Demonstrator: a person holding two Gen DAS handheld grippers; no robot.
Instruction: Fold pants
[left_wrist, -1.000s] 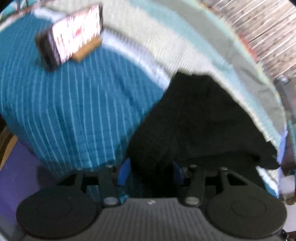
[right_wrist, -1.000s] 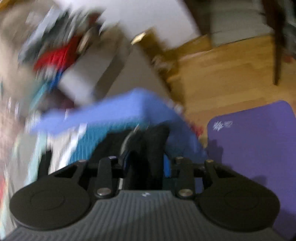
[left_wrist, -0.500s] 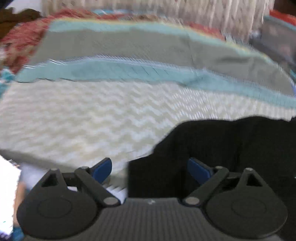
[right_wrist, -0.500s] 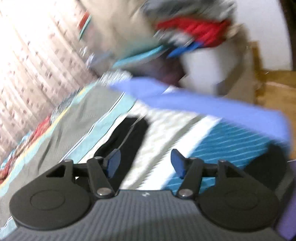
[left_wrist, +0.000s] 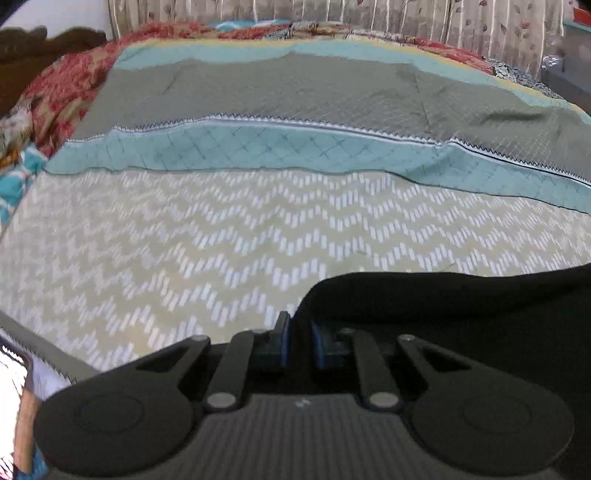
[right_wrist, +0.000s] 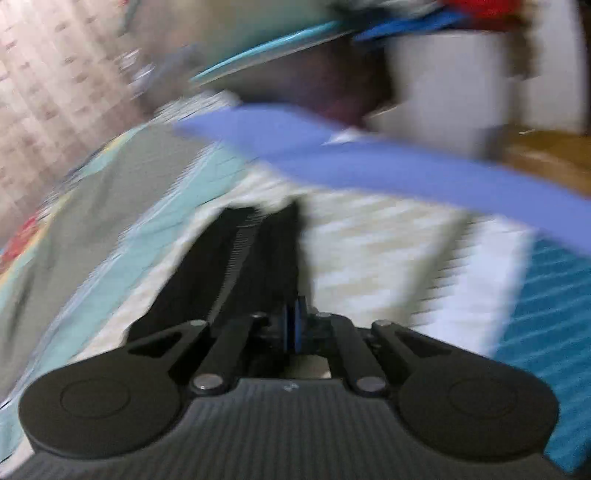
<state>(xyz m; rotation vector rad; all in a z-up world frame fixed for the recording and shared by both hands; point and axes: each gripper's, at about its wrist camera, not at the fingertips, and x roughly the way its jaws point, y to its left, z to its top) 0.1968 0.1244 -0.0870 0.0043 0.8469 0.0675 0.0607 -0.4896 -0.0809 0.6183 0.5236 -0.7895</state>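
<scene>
Both claws (left_wrist: 298, 341) (right_wrist: 294, 328) from open to closed.

The black pants (left_wrist: 461, 306) lie flat on the bed's chevron-patterned stretch, near the front edge (dark, smooth fabric), running from the middle off to the right.

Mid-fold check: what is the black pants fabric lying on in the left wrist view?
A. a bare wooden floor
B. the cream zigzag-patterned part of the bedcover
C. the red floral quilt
B: the black pants lie on the cream zigzag-patterned bedcover, with its teal band beyond them.
</scene>
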